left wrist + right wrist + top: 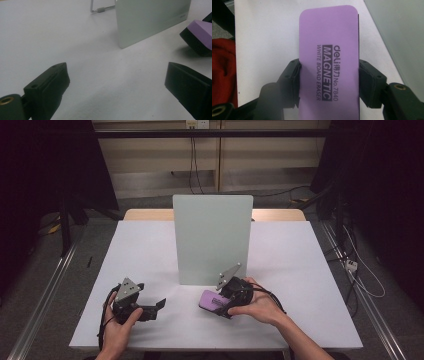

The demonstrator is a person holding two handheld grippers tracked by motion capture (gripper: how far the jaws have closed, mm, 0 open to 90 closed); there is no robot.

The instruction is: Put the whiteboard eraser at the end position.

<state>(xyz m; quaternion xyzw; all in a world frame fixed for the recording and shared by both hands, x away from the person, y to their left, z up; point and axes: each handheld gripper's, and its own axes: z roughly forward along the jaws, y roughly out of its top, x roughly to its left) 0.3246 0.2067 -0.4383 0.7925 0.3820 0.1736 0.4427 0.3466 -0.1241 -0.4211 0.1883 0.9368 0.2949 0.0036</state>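
A purple whiteboard eraser (pixel 328 65) with black print sits clamped between the jaws of my right gripper (pixel 329 83), which is shut on its two long sides. In the high view that right gripper (pixel 220 304) holds the eraser (pixel 210 300) low over the white table, just in front of the upright pale-green board (pixel 212 240). My left gripper (pixel 159 306) rests on the table at the front left, its jaws wide apart with only bare table between them. From the left gripper view (pixel 117 87) the eraser (pixel 200 32) shows at the far right, beside the board (pixel 150 20).
The board stands upright at the table's middle on a wire stand (pixel 100 10). A white table (pixel 145 255) with a wooden edge at the back carries everything. Dark curtains and cables lie around it on the floor.
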